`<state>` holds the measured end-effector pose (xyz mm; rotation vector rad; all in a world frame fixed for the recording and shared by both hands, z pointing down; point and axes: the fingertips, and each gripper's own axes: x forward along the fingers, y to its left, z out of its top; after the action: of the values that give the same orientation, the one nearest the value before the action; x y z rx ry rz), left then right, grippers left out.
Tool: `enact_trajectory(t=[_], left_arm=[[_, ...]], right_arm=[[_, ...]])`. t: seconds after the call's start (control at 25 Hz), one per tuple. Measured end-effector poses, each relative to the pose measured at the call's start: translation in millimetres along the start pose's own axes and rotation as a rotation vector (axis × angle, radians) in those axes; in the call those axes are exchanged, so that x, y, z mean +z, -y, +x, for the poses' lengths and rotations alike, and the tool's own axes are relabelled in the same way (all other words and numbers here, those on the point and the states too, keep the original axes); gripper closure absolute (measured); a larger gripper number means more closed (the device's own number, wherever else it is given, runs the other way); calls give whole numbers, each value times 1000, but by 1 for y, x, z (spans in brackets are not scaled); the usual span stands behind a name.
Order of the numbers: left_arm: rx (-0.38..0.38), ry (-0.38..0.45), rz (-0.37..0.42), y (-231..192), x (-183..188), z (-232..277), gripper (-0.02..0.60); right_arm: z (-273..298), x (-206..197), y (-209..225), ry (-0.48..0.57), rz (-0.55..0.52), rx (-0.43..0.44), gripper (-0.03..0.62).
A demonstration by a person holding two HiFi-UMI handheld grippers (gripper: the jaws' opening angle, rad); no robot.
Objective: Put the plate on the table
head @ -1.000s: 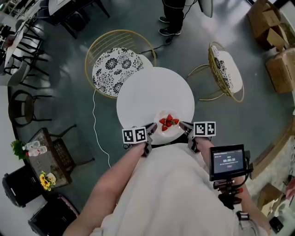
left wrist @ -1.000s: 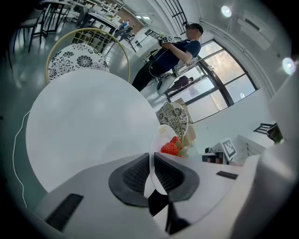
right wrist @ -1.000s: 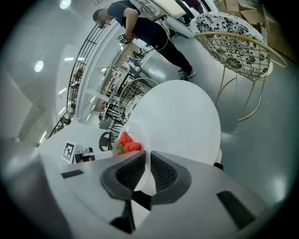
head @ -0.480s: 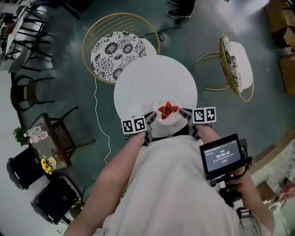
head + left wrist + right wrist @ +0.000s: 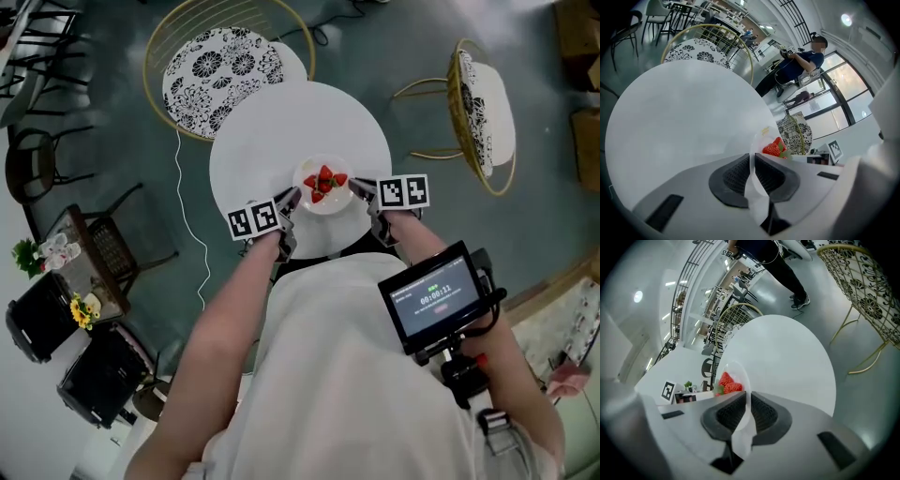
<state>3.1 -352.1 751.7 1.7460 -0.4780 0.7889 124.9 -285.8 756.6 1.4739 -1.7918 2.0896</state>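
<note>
Gripping the plate (image 5: 323,185) from both sides, we have the left gripper (image 5: 290,198) on its left rim and the right gripper (image 5: 359,188) on its right rim. In the left gripper view the jaws of the left gripper (image 5: 752,161) are nearly together, with only the thin white rim of the plate (image 5: 756,192) pinched between the ribbed pads. The right gripper view shows the same: the right gripper (image 5: 747,401) is clamped on the rim of the plate (image 5: 742,427).

We hold the plate over the near part of the round white table (image 5: 253,141), just inside the edge closest to us. We cannot tell whether its underside touches the tabletop. Bare tabletop spreads ahead of the plate and to both sides.

Beyond the far edge a patterned chair (image 5: 220,66) is tucked close against the table. A second chair (image 5: 483,103) stands apart on the right, with open floor (image 5: 422,56) between. A white cord (image 5: 187,216) trails over the floor on the left.

Our plate is round and sits level, face up, with strawberries (image 5: 323,181) heaped at its middle. The line between our two grips runs left to right across us.
</note>
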Motion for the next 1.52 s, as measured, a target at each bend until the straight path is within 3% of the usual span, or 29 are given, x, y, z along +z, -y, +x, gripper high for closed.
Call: enact_trajectory(t=[0.32,0.64,1.04,1.2,1.52], left_arm=[[33,41,-32,-16,32,24,541],[105,37,25,-11,46,28,541],[237,10,109,-19,47,28,540],[302,3,153,-21,46,28,540],[367,50,139,-22,46,25,538]], right_arm=[[28,41,15,-20,-28,-5,559],[29,60,13,-23,-78,-34,559],[35,58,8,-19,-151,-86,559],[38,58,7,-41,-235,-122,559],[36,60,10,-10,-269,-119,559]])
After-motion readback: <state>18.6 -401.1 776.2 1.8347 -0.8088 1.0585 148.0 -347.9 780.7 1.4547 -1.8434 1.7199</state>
